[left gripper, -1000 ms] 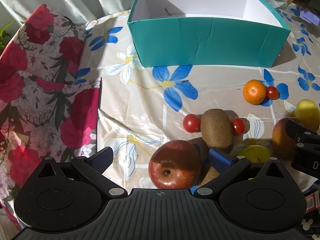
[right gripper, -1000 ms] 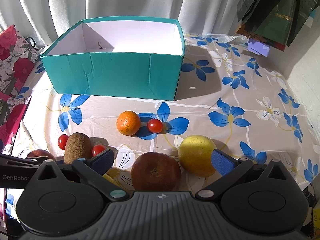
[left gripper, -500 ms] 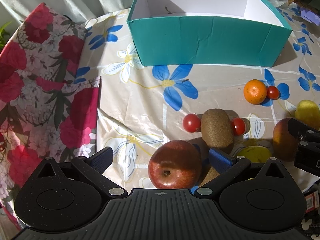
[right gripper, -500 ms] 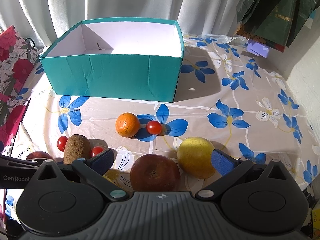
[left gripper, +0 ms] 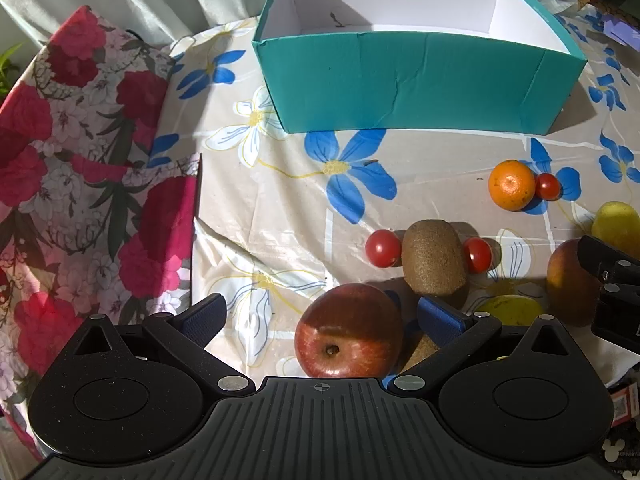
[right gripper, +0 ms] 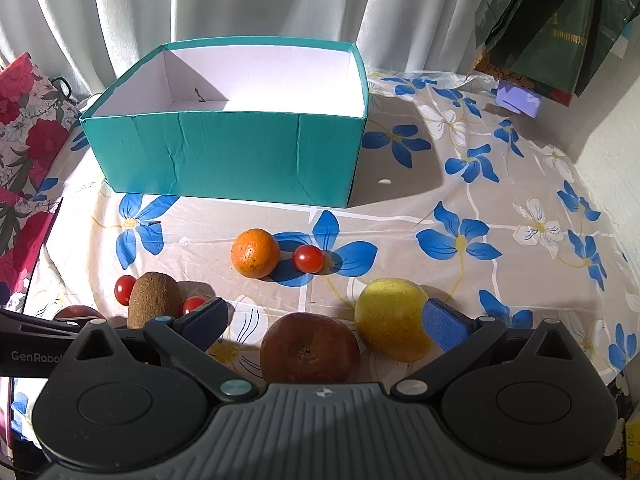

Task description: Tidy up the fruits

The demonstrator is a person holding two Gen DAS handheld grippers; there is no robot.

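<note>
Both claws we hold low and level at the counter's near edge, spread wide, gripping nothing — left claw (left gripper: 320, 314) flanks the red apple (left gripper: 349, 331), right claw (right gripper: 324, 322) the brown fruit (right gripper: 310, 349); teal box (right gripper: 228, 156) behind.

Each gripper, left gripper (left gripper: 320, 316) and right gripper (right gripper: 326, 318), is built of black ribbed plastic (silver rivets), blue-padded jaws; "GenRobot" is printed in white.

Pale pleated curtains (right gripper: 248, 4) hang at twelve o'clock behind a counter (right gripper: 472, 200) covered in beige cloth with blue flowers. Hard sunlight crosses it. Red floral fabric (left gripper: 80, 152) lies at nine o'clock.
</note>
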